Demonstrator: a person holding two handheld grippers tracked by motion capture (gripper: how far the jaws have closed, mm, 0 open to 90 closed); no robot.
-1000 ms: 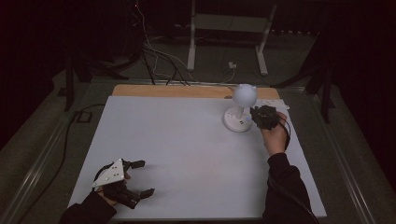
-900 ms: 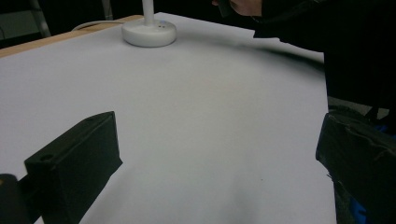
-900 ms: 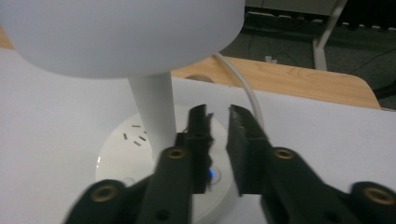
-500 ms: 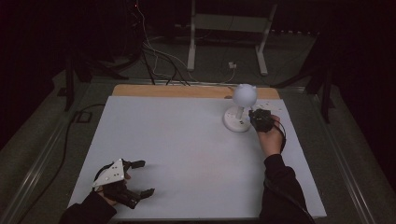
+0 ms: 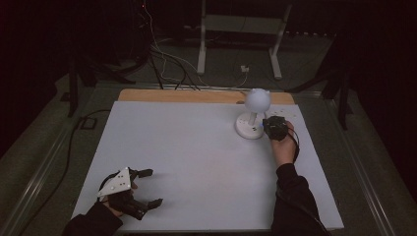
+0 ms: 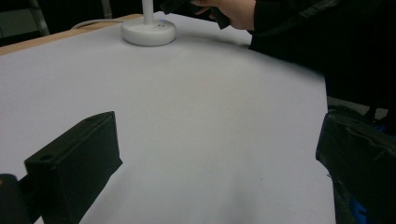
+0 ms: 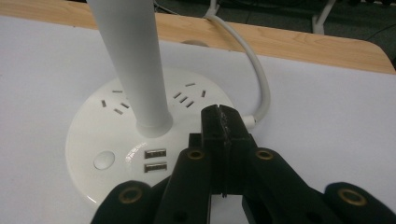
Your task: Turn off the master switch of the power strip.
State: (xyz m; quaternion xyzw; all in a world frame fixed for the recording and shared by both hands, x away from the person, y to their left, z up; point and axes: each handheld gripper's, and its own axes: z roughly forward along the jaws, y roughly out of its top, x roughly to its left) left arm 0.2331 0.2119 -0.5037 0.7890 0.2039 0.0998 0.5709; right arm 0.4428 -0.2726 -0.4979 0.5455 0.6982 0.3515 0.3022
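White tabletop (image 5: 196, 147): right gripper (image 7: 223, 122), jaws pressed together and empty, hovers over the lamp base (image 7: 93, 140) just ahead, risking a slip that shoves the lamp, while the left gripper (image 5: 147, 188) rests spread, well apart.

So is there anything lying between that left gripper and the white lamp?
No. From the left gripper to the lamp, the high view shows bare white tabletop.
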